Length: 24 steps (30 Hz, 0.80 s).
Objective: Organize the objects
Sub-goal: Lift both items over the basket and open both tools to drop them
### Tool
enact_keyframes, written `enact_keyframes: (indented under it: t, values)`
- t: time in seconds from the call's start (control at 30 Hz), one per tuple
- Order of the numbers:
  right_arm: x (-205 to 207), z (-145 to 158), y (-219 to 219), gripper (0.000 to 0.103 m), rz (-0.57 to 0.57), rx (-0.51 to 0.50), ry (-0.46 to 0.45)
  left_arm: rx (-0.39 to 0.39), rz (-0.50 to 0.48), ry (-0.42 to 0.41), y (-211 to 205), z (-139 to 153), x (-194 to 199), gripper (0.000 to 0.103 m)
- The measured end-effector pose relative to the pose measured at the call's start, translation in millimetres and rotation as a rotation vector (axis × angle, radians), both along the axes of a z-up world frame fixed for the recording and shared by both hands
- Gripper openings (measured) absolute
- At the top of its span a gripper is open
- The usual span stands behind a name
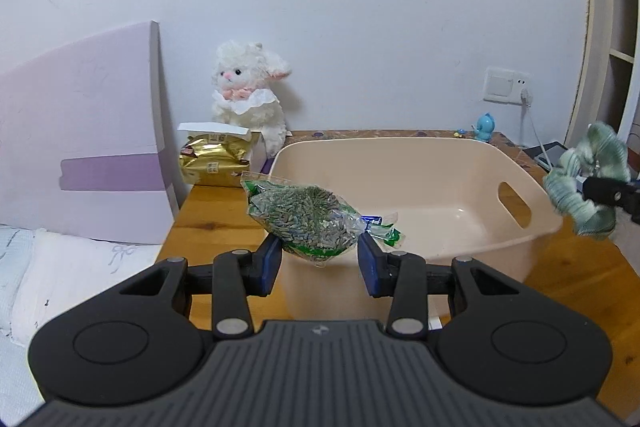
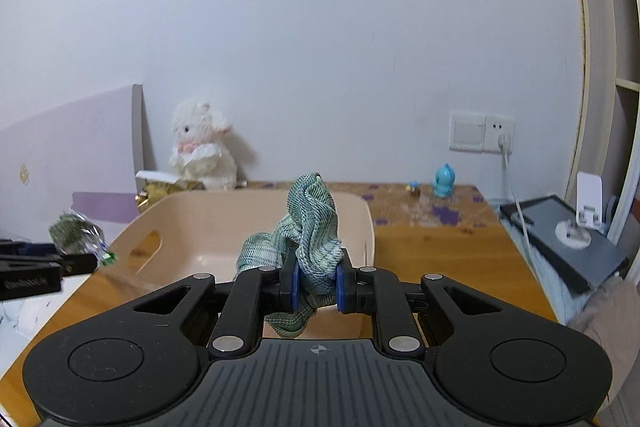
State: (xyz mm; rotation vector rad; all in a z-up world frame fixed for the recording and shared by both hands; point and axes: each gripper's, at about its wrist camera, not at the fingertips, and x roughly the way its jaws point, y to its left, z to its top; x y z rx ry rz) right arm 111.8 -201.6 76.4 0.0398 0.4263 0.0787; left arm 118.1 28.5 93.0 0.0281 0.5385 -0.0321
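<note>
Your bin [image 1: 460, 187] sits empty on the desk [image 1: 208, 215], left gripper [image 1: 319, 259] jaws clamping the seed bag [image 1: 304, 219] crosswise, right gripper [image 2: 316, 285] jaws clamping the scrunchie [image 2: 312, 227].

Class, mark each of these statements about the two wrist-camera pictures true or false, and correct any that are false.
1. The left tongs hold a clear bag of seeds. True.
2. The right tongs are open and hold nothing. False: they are shut on a green scrunchie.
3. The beige plastic tub already holds several items. False: the inside that shows is bare.
4. A white plush lamb sits against the wall behind the tub. True.
5. The blue figurine lies inside the tub. False: it stands on the wooden table near the wall.
</note>
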Motion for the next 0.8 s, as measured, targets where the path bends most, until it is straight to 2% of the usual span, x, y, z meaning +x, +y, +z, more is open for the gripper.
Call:
enact_keyframes:
  t: [0.13,0.3,0.53,0.57,0.67,0.7,0.77,0.8]
  values:
    - [30.0,-0.5,4.4,0.016,-0.002,-0.012,0.012,0.017,-0.003,0.02,-7.6,-6.1,31.7,0.044]
    - [68.9,-14.1,14.4,0.016,0.006,-0.034,0.073,0.037,-0.008,0.077,-16.0,-22.9,71.4,0.044]
    - [102.3,-41.6,28.0,0.017,0.023,-0.08,0.176,0.073,-0.017,0.169,-23.8,-52.9,103.5,0.044]
    - [104.6,-44.6,28.6,0.017,0.023,-0.081,0.19,0.102,-0.013,0.163,-26.1,-54.9,104.8,0.044]
    - [105.8,-49.0,28.5,0.023,0.025,-0.083,0.211,0.109,-0.018,0.167,-27.6,-56.9,106.3,0.046]
    - [104.5,-48.6,27.8,0.038,0.024,-0.085,0.206,0.102,-0.017,0.17,-26.6,-56.3,106.7,0.047]
    - [100.3,-45.5,26.8,0.044,0.023,-0.087,0.189,0.087,-0.017,0.177,-25.4,-54.8,106.1,0.05]
    - [98.0,-42.8,25.9,0.053,0.019,-0.087,0.183,0.088,-0.016,0.18,-25.1,-54.2,105.4,0.054]
